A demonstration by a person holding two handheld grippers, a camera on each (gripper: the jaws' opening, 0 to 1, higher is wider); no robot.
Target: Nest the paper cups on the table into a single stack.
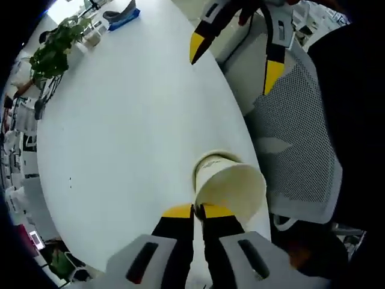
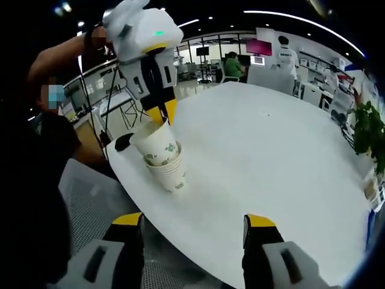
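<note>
- Left gripper view: our left gripper (image 1: pixel 198 211) has its two yellow-tipped fingers (image 1: pixel 178 211) pressed together on the rim of a paper cup (image 1: pixel 230 183), so it is clamped on that cup. The cup sits just ahead of the fingertips, its open mouth turned toward us and tilted to their right side.
- Beyond the fingers the white table (image 1: pixel 120 132) stretches away, with a potted plant (image 1: pixel 54 51) and a blue object (image 1: pixel 123 15) at its far end. A mesh chair (image 1: pixel 301 138) stands off the table edge, to the right of the fingers.
- The right gripper (image 1: pixel 231 57) comes into this view from the upper right, well ahead of our own fingers, its yellow tips spread wide with nothing between them.
- Right gripper view: our right gripper (image 2: pixel 194 226) stands released, its fingers (image 2: pixel 260 224) apart and empty. The stack of cups (image 2: pixel 165 159) is ahead and toward the left finger, near the table (image 2: pixel 271 150) edge.
- The left gripper (image 2: pixel 157 108) comes down from above onto the top cup (image 2: pixel 155 143), which leans in the stack and is not seated flush.
- We judge the step in hand to be nesting this cup. The next move calls for straightening it, pressing it down into the stack, then letting go of the rim.
</note>
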